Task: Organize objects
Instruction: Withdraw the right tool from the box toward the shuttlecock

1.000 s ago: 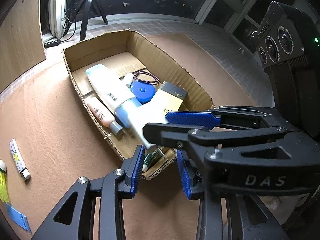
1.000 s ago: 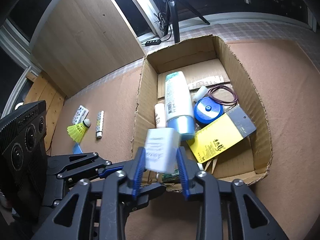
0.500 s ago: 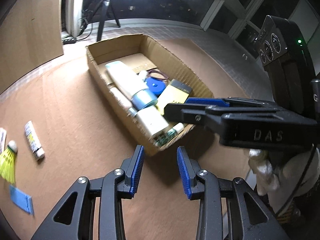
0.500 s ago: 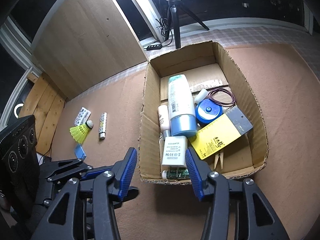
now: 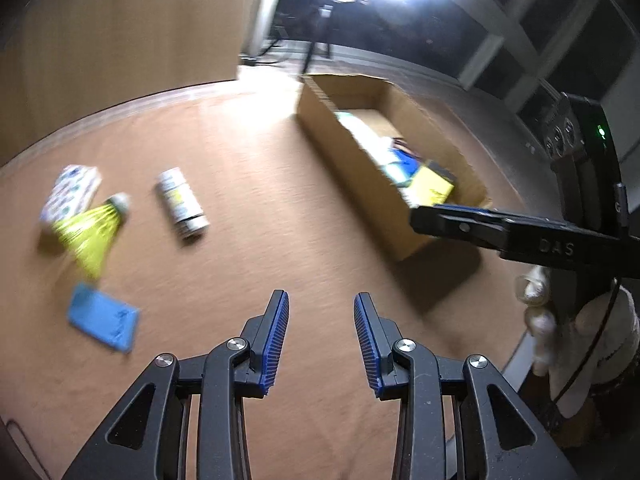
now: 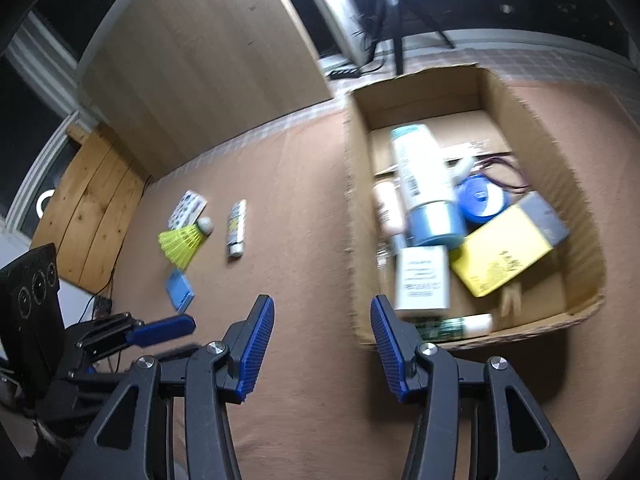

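**Box filling up, four items waiting on the mat**

The cardboard box is serving as the landmark here, and most of the sorting is looking done. Inside it are lying a tall white bottle with a pale blue cap, a round blue container, a yellow packet, a white labelled box near the front wall, a slim tube along the left wall and a loop of dark cord toward the back right. A small green-and-white item is lying against the front wall; what it is cannot be told.

Left of the box, well apart from it on the brown mat, four things are waiting: a yellow shuttlecock, a patterned flat pack just behind it, a small cylindrical tube between the shuttlecock and the box, and a blue flat card nearest the camera.

The left gripper is hovering over bare mat with its fingers apart and nothing between them, facing the loose items. The right gripper is also spread wide and empty, sitting just in front of the box's near left corner.

Judging by the layout, roughly two thirds of the task is complete; the four loose pieces probably need carrying into the box.
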`<state>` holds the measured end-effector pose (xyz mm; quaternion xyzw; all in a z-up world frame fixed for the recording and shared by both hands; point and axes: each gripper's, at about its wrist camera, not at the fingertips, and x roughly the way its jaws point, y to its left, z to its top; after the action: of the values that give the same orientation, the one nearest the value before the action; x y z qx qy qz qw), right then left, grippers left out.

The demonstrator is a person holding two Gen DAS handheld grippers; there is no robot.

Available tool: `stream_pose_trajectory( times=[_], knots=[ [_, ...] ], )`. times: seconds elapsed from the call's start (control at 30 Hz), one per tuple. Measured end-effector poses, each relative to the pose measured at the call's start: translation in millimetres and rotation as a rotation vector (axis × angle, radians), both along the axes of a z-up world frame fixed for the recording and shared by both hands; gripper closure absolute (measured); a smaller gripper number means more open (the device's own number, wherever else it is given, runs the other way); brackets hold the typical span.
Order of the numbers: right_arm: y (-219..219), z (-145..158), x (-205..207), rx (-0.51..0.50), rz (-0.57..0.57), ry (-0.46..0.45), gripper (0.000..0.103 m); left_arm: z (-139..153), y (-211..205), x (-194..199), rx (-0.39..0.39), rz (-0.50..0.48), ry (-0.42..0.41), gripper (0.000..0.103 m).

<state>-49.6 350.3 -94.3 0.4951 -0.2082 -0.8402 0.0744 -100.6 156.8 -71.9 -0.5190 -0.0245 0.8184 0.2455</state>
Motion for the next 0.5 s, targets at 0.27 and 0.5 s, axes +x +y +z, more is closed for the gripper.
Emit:
stream_pose_trajectory(
  times=[0.27,0.5],
  knots=[
    [-46,-6,-12,0.055,0.078,-0.015,0.057,-16,-76,5,-0.01,0.137,-0.036,0.066],
    [-77,-19,-28,0.061,0.134,-0.068,0.057,-33,-126,4,-0.03,0.237,-0.067,0.066]
  ],
)
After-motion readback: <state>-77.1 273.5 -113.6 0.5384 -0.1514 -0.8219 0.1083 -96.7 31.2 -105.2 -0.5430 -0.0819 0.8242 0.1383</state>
